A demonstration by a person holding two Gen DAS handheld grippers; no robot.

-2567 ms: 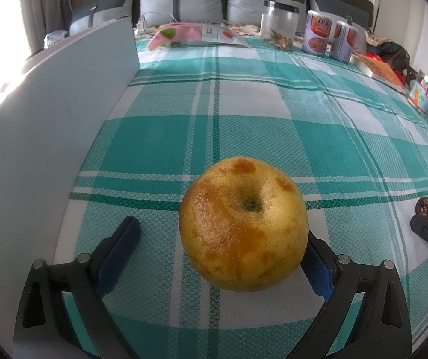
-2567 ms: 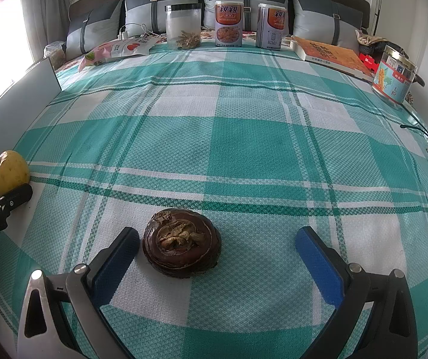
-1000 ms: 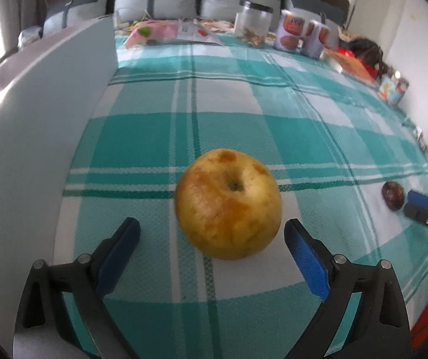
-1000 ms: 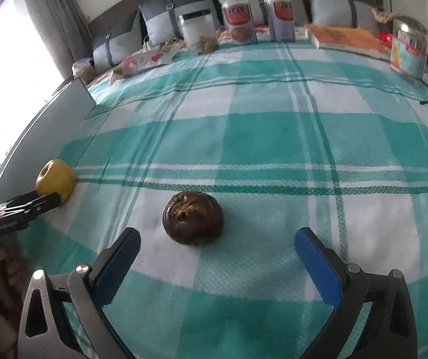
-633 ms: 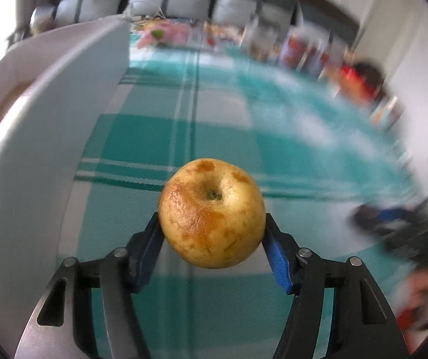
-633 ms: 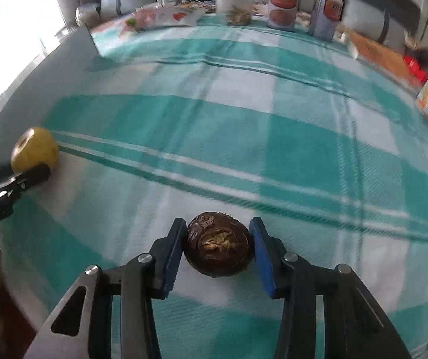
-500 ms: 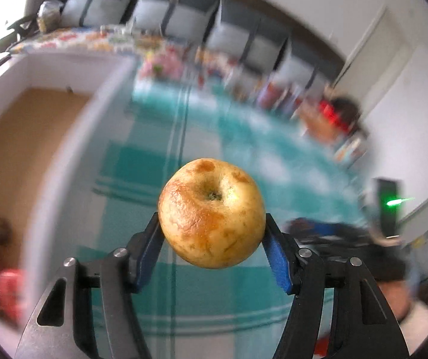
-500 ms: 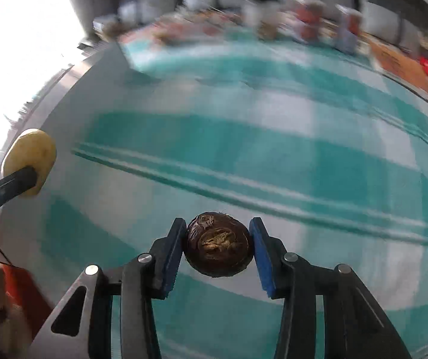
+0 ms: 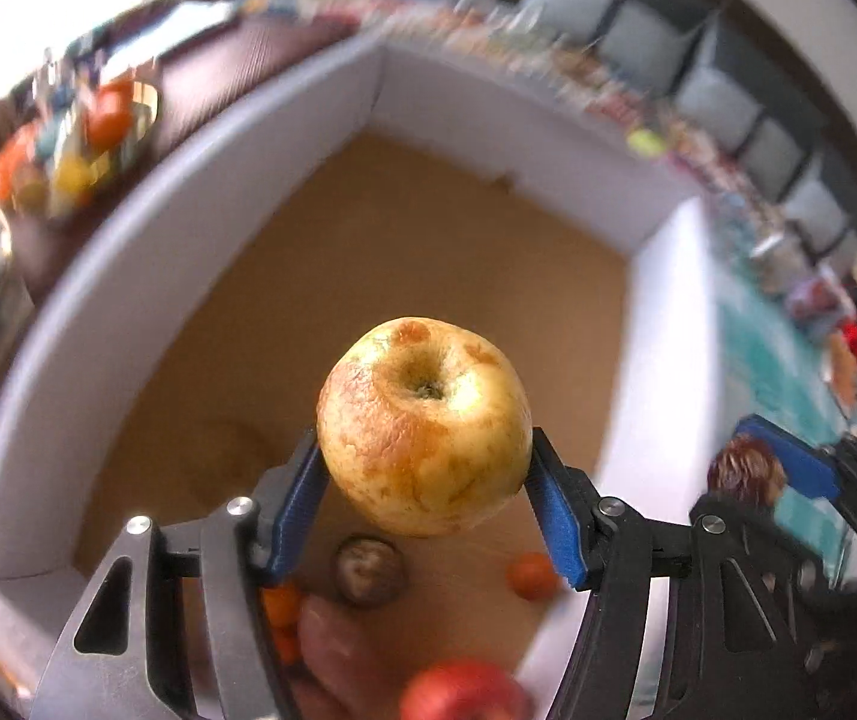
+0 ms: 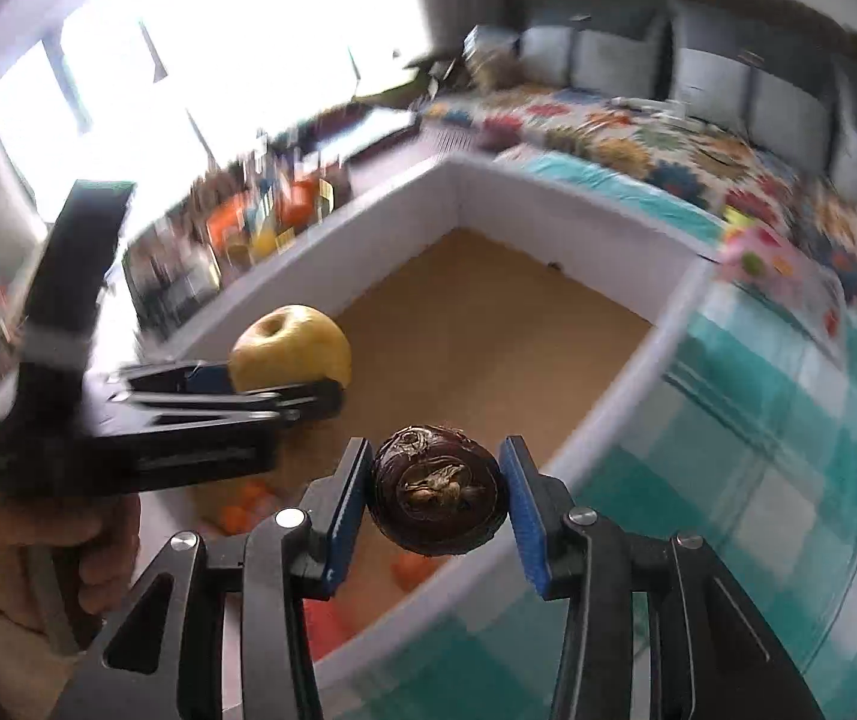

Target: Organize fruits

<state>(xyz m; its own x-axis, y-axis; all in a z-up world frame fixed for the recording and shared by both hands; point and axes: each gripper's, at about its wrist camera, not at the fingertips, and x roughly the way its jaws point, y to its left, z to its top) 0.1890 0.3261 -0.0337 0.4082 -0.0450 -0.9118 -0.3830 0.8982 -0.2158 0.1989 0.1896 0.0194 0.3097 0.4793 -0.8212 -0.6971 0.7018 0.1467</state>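
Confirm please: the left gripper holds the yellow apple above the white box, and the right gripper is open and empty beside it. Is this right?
Not quite. The right gripper is not open and empty: it is shut on a dark brown fruit, as the right wrist view shows. The rest holds: the left gripper holds the yellow apple above the white box.

- A bed covered by a teal-and-white plaid woven blanket carries everything.
- A large white-walled cardboard box with a brown floor sits at the blanket's left edge.
- A floral multicoloured quilt lies at the head end, before grey cushions.
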